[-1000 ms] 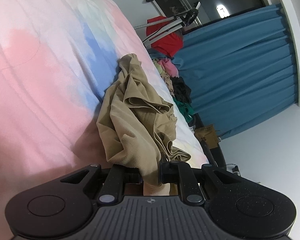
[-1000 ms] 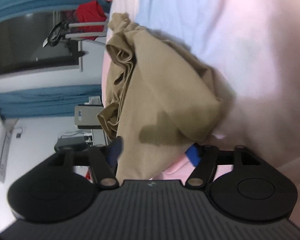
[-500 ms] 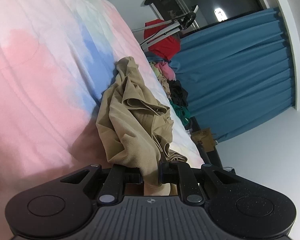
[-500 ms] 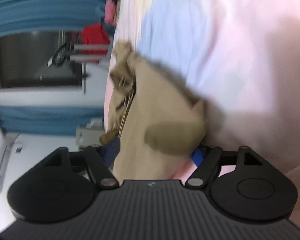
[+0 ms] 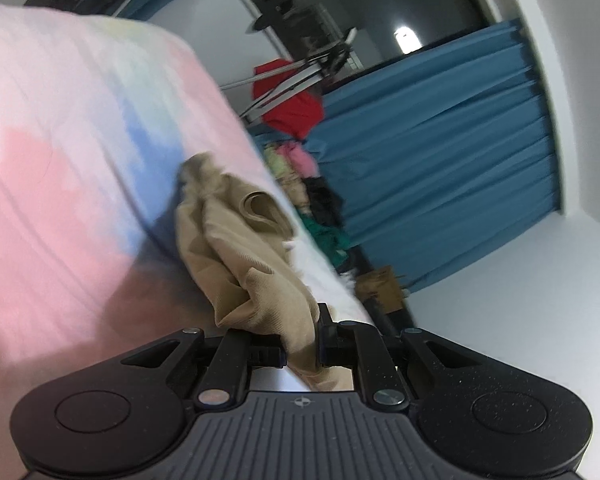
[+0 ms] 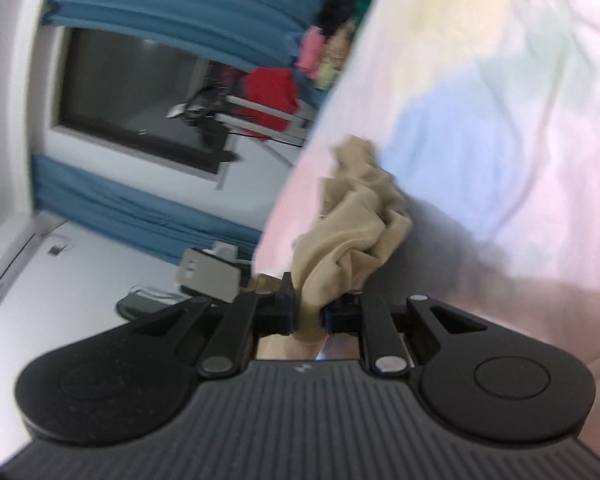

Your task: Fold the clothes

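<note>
On the bed, which is spread with a pastel sheet of pink, blue and pale yellow patches, a tan garment lies crumpled along the side edge that drops toward the floor. The left gripper has its jaws drawn nearly together, clamped on a bunched fold of that cloth, which rises ribbed and wrinkled from the pinch and trails away up the mattress edge. The right gripper has its jaws closing, and a thick twist of the same tan garment sits pinched between them, its fabric gathered into rope-like folds above the pads. Both views are blurred. The garment is unfolded, heaped in loose ridges with a hem loop showing. The bed's broad top beside it is bare sheet. Beyond the edge stand a blue curtain, a pile of coloured clothes and a red cloth draped on a metal stand.
</note>
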{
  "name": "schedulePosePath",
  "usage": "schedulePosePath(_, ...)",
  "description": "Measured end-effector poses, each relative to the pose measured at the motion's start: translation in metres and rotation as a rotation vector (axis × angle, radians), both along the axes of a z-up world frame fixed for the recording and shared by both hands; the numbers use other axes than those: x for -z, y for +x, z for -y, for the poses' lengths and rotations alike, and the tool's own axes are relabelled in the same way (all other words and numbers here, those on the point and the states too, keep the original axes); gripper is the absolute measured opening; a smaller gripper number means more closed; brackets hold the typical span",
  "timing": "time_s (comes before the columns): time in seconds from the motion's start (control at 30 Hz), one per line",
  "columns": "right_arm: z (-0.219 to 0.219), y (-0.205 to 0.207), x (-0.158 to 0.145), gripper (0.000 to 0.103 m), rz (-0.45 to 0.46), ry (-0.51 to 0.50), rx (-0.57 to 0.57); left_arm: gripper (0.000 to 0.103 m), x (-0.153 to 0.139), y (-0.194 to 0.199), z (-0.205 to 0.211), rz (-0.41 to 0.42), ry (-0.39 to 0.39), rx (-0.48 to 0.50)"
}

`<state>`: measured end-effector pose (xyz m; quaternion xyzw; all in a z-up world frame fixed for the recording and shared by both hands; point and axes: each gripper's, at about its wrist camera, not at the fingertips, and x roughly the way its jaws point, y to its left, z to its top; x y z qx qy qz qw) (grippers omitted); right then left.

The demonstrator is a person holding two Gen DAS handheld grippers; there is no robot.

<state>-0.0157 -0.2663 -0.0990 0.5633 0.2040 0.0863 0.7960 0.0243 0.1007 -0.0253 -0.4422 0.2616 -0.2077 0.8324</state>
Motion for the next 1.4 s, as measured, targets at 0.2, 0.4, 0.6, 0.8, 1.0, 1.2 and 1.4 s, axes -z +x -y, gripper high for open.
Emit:
schedulePosePath(0.2,0.003,-0.052,-0.041,0.016,0.065,-0.006,-0.063,0.013,-0.042,-0.069,-0.012,0.02,0.035,0.034)
schedulePosePath(0.4,-0.007,-0.1,-0.053,0.016,0.055,-0.054,-0.068,0.013,-0.05,-0.132,-0.019,-0.044,0.057,0.042)
schedulePosePath(0.6,-0.013,-0.056,-0.047,0.016,-0.021,-0.053,-0.016,0.014,-0.061,-0.088,-0.002,-0.048,0.202,0.008)
schedulePosePath(0.8,-0.02,0.038,-0.028,0.017,-0.16,-0.084,-0.004,0.015,-0.054,0.01,0.016,-0.145,0.305,-0.047)
schedulePosePath(1.0,-0.019,0.106,0.013,0.017,-0.258,-0.096,-0.039,0.015,-0.021,0.081,0.022,-0.204,0.378,-0.06)
schedulePosePath(1.2,-0.015,0.141,0.049,0.018,-0.281,-0.101,-0.108,0.015,0.019,0.106,0.021,-0.18,0.418,-0.056)
schedulePosePath(1.4,-0.011,0.16,0.063,0.019,-0.316,-0.121,-0.143,0.016,0.037,0.123,0.034,-0.164,0.504,-0.021)
